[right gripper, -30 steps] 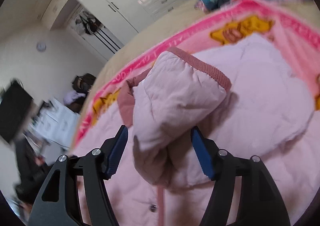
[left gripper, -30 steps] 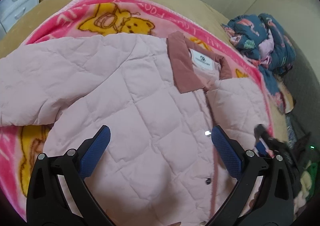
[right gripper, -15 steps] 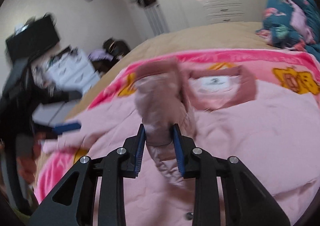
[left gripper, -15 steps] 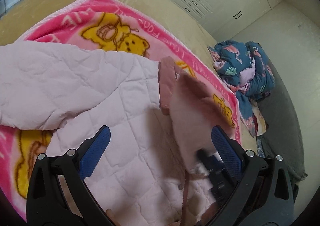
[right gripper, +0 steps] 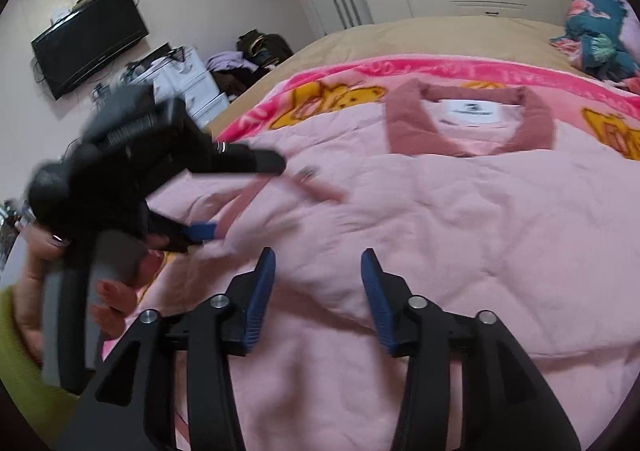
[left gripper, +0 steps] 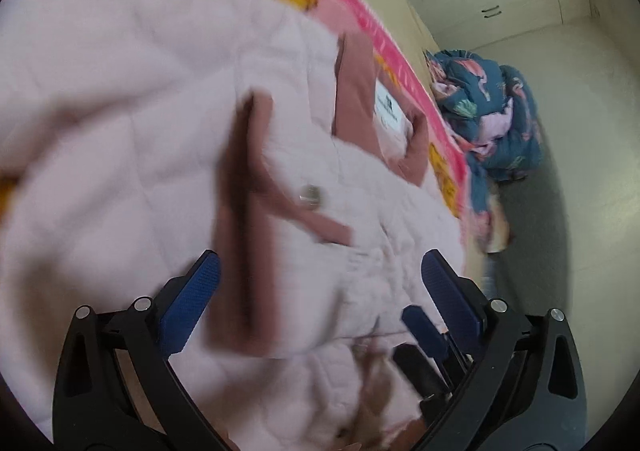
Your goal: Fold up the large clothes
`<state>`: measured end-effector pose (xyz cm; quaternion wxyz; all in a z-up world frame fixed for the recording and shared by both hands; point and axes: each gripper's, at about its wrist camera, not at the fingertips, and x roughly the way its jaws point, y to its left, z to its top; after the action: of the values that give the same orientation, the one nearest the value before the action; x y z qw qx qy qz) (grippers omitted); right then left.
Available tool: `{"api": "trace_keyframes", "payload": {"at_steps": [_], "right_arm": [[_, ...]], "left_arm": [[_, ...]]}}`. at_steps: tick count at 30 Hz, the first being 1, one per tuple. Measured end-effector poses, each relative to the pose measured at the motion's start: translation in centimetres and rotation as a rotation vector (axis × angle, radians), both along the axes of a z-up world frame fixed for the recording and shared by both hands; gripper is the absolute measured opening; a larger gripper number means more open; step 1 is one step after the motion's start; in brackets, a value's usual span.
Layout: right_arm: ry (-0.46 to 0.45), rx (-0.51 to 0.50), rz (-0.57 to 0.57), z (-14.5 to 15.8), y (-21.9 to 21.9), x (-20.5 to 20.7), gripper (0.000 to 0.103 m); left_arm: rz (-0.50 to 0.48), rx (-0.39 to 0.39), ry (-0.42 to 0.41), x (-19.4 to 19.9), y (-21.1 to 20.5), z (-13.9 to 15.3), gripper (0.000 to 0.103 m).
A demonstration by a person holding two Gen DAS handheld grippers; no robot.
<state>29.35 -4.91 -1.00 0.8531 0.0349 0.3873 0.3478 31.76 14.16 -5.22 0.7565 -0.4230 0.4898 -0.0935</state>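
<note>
Two grippers work over a pink jacket (right gripper: 460, 235) spread on a blanket (right gripper: 400, 69) on the bed (right gripper: 420, 31), collar (right gripper: 468, 119) at the far side, hem toward the person. One sleeve (left gripper: 320, 231) lies folded across the chest, its darker cuff (left gripper: 244, 227) pointing near-left. The right gripper (right gripper: 318, 291) hovers just above the jacket's middle; its fingers are opening with nothing between them. The left gripper (left gripper: 320, 283) has its fingers spread wide, straddling the cuff and the sleeve end without pinching either; in the right view it reaches in from the left, beside that cuff. The jacket's long axis runs near to far, away from both grippers. The unfolded side spreads out to the left, so the left gripper looks nearer for the next fold, though motion blur hides the cloth's exact edge.
</note>
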Motion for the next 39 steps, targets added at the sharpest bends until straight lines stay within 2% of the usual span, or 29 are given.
{"api": "trace_keyframes", "payload": {"at_steps": [2, 6, 8, 9, 10, 11, 12, 13, 15, 17, 19, 22, 24, 28, 32, 35, 37, 39], "right_arm": [[0.009, 0.015, -0.040, 0.1, -1.9, 0.3, 0.047], [-0.002, 0.017, -0.140, 0.6, -6.0, 0.5, 0.049], [-0.010, 0.011, -0.189, 0.8, -7.9, 0.6, 0.050], [-0.012, 0.006, -0.221, 0.8, -9.0, 0.7, 0.051], [-0.010, 0.005, -0.241, 0.7, -9.6, 1.0, 0.051], [-0.006, 0.008, -0.267, 0.7, -10.8, 1.0, 0.051], [-0.004, 0.008, -0.293, 0.7, -11.9, 1.1, 0.052], [-0.005, 0.005, -0.311, 0.7, -12.5, 1.1, 0.054], [-0.012, -0.003, -0.357, 1.1, -14.5, 1.6, 0.056], [-0.011, -0.007, -0.400, 1.4, -16.1, 2.4, 0.057], [0.004, 0.008, -0.426, 1.6, -17.1, 3.2, 0.060], [0.007, -0.070, -0.430, 1.1, -16.4, 4.5, 0.062], [0.003, -0.118, -0.420, 0.6, -15.5, 5.0, 0.062], [0.014, -0.199, -0.420, -1.1, -14.7, 6.3, 0.065], [0.092, -0.277, -0.466, -4.0, -15.4, 7.7, 0.065], [0.122, -0.256, -0.473, -5.7, -16.2, 8.1, 0.066], [0.128, -0.256, -0.481, -5.5, -16.2, 7.9, 0.066], [0.129, -0.219, -0.478, -4.2, -16.2, 7.0, 0.067]], "left_arm": [[0.005, 0.001, 0.022, 0.1, -0.4, -1.1, 0.094], [-0.019, 0.117, 0.001, 0.4, -1.9, -0.9, 0.090], [-0.041, 0.214, -0.023, 0.7, -2.9, -0.3, 0.052], [-0.055, 0.285, -0.033, 0.8, -3.4, 0.2, 0.045], [-0.070, 0.312, -0.049, 0.8, -3.5, 0.5, 0.033], [-0.092, 0.363, -0.076, 0.8, -3.9, 1.2, 0.016], [-0.101, 0.405, -0.092, 0.9, -3.9, 1.8, 0.010], [-0.114, 0.434, -0.122, 0.9, -3.9, 2.9, 0.009], [-0.116, 0.444, -0.170, 1.1, -3.4, 4.9, 0.009], [-0.105, 0.496, -0.231, 1.2, -3.0, 7.3, 0.009], [-0.095, 0.534, -0.256, 1.3, -2.7, 8.3, 0.009], [-0.088, 0.606, -0.216, 1.6, -2.7, 6.7, 0.010], [-0.091, 0.650, -0.161, 1.9, -2.9, 4.7, 0.011], [-0.085, 0.642, -0.080, 1.8, -2.2, 1.1, 0.018], [-0.075, 0.611, -0.058, 1.7, -1.4, -0.1, 0.026], [-0.079, 0.615, -0.057, 1.8, -1.5, -0.1, 0.028], [-0.079, 0.620, -0.055, 1.6, -1.6, 0.0, 0.028], [-0.080, 0.606, -0.054, 1.1, -1.6, 0.6, 0.033]]}}
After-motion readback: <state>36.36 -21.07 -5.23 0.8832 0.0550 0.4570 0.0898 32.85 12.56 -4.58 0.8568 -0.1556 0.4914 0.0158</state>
